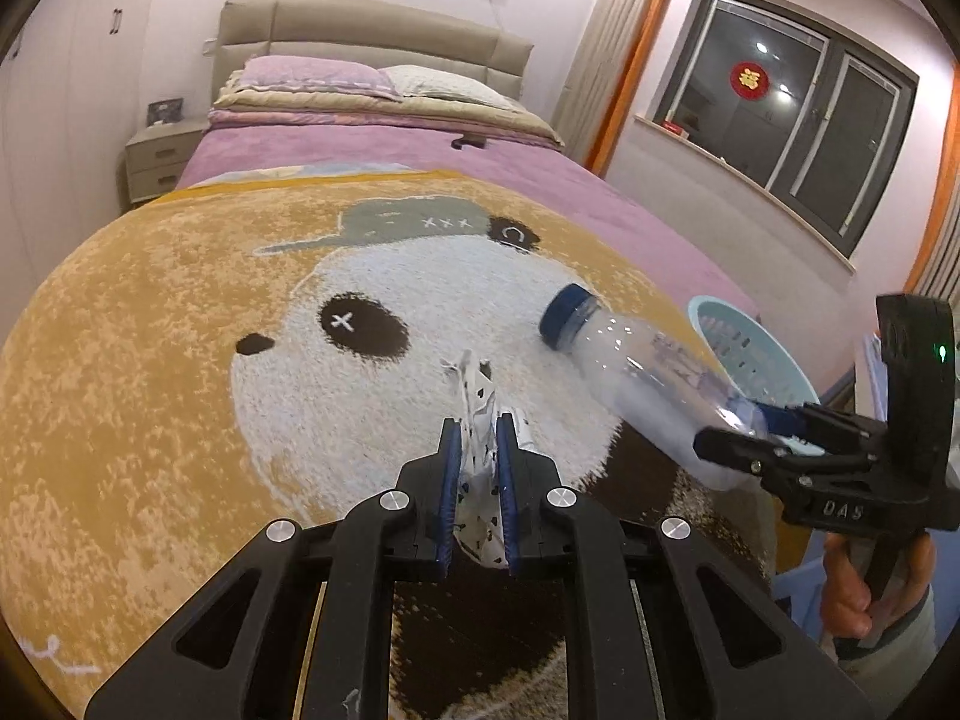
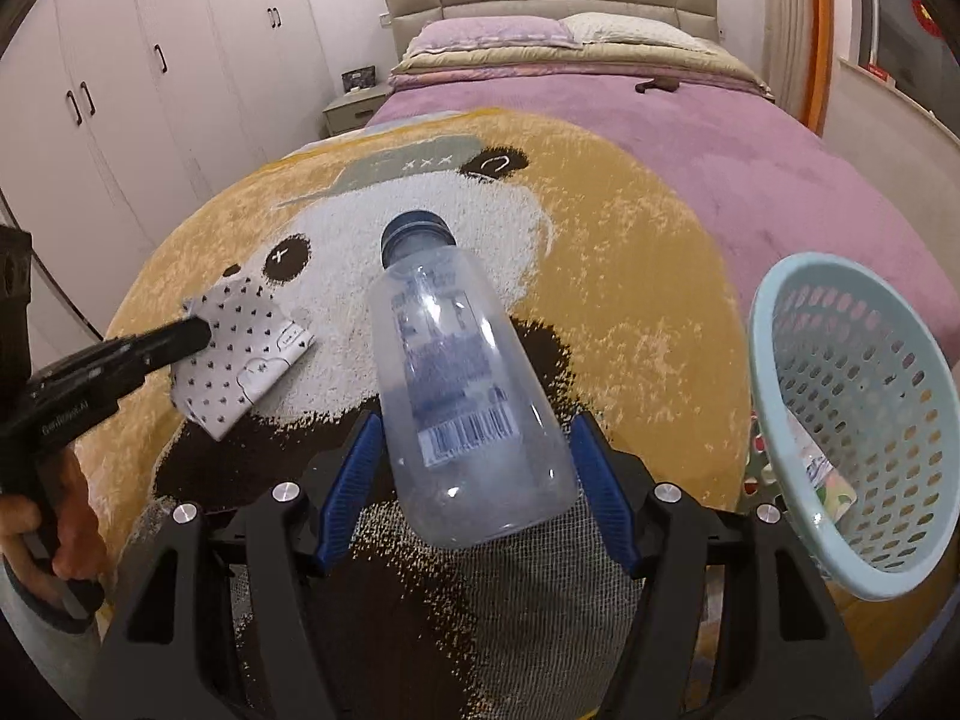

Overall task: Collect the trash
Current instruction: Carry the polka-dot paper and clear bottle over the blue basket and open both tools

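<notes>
- Clear plastic bottle (image 2: 462, 384): blue cap, printed label with a barcode, looks empty. Its lower body sits between the blue pads of the right tool (image 2: 474, 474), which is clamped on it; cap end points away toward the headboard, tilted slightly left in the right wrist view.
- In the left wrist view the same bottle (image 1: 636, 372) is lifted clear of the blanket, cap up and to the left, its base gripped by the right tool (image 1: 750, 438) coming in from the right edge.
- Spotted paper wrapper (image 2: 240, 360): white with small dark marks, crumpled, pinched in the left tool (image 1: 480, 450), whose pads are pressed together on it. Wrapper (image 1: 480, 414) sticks out past the fingertips, over the panda's white face.
- Left tool (image 2: 198, 333) seen side-on in the right wrist view, well left of the bottle; a hand (image 2: 54, 534) grips its handle.
- Pale blue perforated basket (image 2: 840, 420): just right of the bottle, tipped with its mouth toward the camera, some packaging lying inside. In the left wrist view its rim (image 1: 714, 312) shows behind the bottle.
- Panda blanket (image 1: 180, 360): orange ground, spread over the near end of the bed (image 1: 540, 162), which has a purple cover.
- Beyond: pillows (image 1: 312, 75), padded headboard (image 1: 360, 24), nightstand (image 1: 159, 159), window (image 1: 798, 102), white wardrobe doors (image 2: 150, 90).
</notes>
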A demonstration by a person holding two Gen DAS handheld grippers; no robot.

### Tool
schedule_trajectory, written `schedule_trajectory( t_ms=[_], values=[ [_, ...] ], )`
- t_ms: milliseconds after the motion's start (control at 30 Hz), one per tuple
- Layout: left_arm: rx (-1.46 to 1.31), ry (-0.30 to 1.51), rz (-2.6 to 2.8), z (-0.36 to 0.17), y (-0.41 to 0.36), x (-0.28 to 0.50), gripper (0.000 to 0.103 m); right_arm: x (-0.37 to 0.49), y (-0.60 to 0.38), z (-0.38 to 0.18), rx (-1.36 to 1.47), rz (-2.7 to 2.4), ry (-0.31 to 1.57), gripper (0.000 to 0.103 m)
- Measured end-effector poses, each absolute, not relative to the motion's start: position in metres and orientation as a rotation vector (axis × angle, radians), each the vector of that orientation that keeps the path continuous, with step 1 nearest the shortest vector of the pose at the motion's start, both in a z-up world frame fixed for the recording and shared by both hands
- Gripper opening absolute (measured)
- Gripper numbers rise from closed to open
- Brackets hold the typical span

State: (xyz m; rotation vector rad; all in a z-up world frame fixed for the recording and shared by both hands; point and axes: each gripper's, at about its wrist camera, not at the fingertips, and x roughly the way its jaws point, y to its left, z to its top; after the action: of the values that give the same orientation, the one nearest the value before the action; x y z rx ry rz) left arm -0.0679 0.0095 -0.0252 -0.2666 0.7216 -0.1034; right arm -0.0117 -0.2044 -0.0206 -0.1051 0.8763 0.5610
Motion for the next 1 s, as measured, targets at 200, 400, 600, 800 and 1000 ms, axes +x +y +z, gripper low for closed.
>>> schedule_trajectory(
  t_ms=[200,400,600,800,1000],
  values=[
    [-0.255,0.751,-0.121,-0.032,0.001,-0.071,0.017,-0.005,-0.182,-0.012,-0.164,0.551,0.857,0.069],
    [-0.274,0.81,-0.094,-0.047,0.0,-0.065,0.038,0.002,-0.167,-0.022,-0.219,0.531,0.871,0.069],
    [-0.188,0.835,-0.045,-0.05,-0.015,-0.06,0.013,0.005,-0.169,-0.025,-0.221,0.527,0.878,0.069],
    [-0.151,0.792,-0.045,-0.036,-0.026,-0.06,0.008,0.006,-0.176,-0.025,-0.198,0.543,0.874,0.065],
    [-0.121,0.745,-0.054,-0.015,-0.035,-0.059,0.008,0.004,-0.177,-0.024,-0.2,0.57,0.86,0.057]
  ],
)
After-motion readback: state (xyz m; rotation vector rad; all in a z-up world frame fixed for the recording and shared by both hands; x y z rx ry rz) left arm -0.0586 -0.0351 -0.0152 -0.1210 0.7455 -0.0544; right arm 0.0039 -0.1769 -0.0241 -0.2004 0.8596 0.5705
